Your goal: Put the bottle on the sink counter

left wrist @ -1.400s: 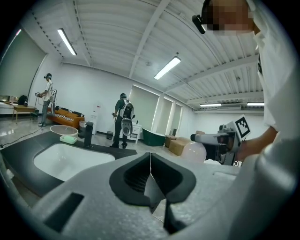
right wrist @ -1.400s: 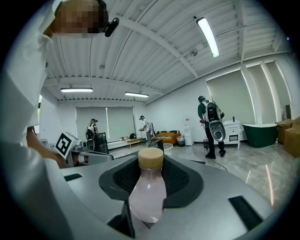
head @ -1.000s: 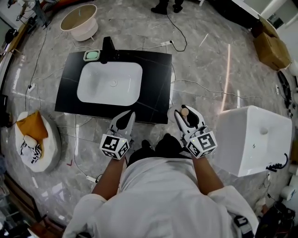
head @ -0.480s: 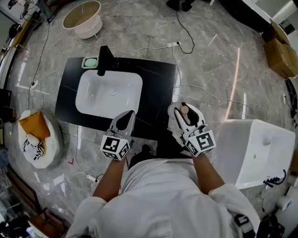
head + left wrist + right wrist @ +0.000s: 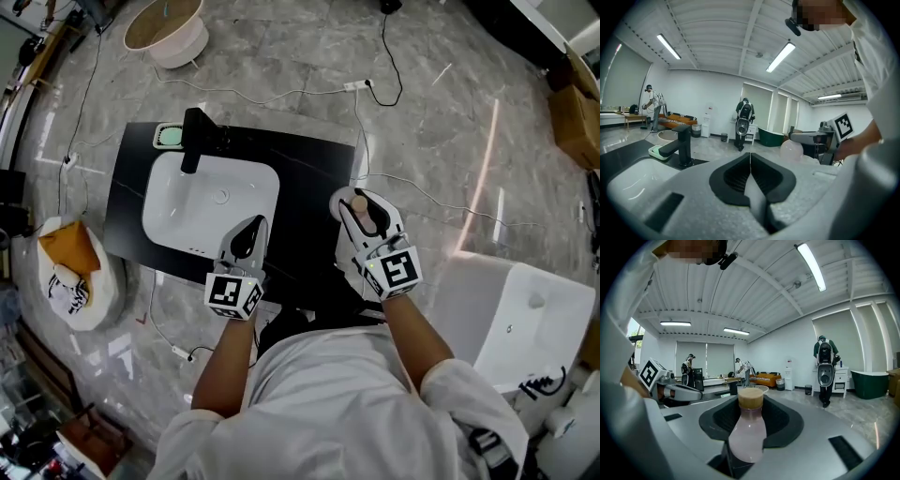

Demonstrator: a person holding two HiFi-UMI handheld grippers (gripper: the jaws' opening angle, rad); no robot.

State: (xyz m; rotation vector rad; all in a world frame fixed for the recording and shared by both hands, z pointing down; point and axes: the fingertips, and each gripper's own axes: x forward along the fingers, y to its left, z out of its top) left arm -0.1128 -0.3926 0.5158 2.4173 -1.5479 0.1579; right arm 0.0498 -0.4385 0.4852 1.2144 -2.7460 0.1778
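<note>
Advanced over the sink counter [image 5: 314,187], right hand-held gripper [image 5: 362,208] pinches the bottle [image 5: 749,427], base hidden; left hand-held gripper [image 5: 251,231] pressed together.

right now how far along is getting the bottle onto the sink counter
Done: the pale pink bottle with a tan cap is clamped in the right gripper. In hand: it hovers at the right edge of the black sink counter, not set down. Left: place it and release. The left gripper is shut, empty.

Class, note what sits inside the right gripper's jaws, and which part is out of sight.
A pale pink bottle with a tan cap sits between the right gripper's jaws, which are shut on it. Its base is covered by the gripper's own body.
</note>
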